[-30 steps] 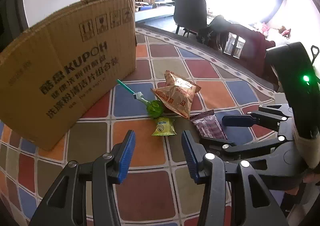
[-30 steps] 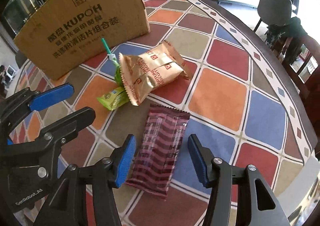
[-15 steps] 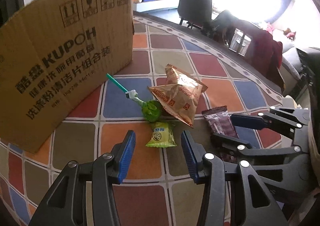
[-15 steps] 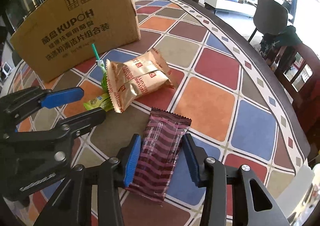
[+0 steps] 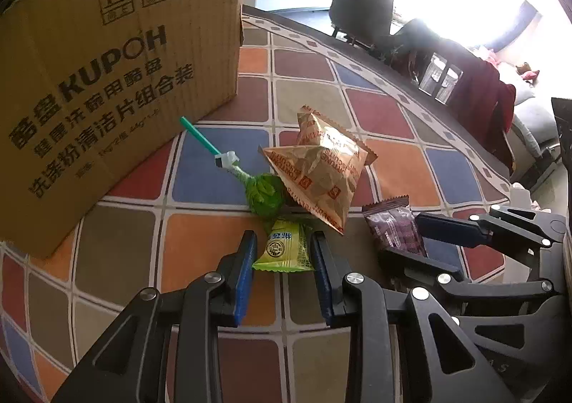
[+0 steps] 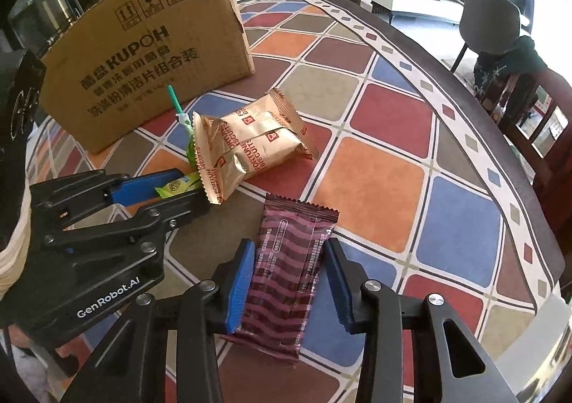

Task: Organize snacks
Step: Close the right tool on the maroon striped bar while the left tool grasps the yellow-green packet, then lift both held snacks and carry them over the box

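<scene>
A small green snack packet [image 5: 284, 249] lies on the checked tablecloth between the fingers of my left gripper [image 5: 282, 235]. Its jaws are closing and the blue pads touch the packet's two sides. A maroon striped snack bar [image 6: 289, 260] lies between the fingers of my right gripper [image 6: 289, 242]. Those jaws are closing too, with the pads against the bar's long edges. Beyond both lie a gold biscuit pack [image 5: 321, 170] and a green lollipop [image 5: 264, 192] with a teal stick. In the right wrist view, the left gripper [image 6: 195, 188] sits to the left.
A large brown cardboard box [image 5: 107, 81] stands behind the snacks at the left. The round table's dark rim [image 6: 464, 88] curves along the right. Dark chairs [image 6: 493, 17] stand beyond it. The right gripper [image 5: 402, 237] is close beside the left.
My left gripper came down and forward over the green packet, and its jaws narrowed onto it. The right gripper's jaws narrowed from wide apart onto the maroon bar.
</scene>
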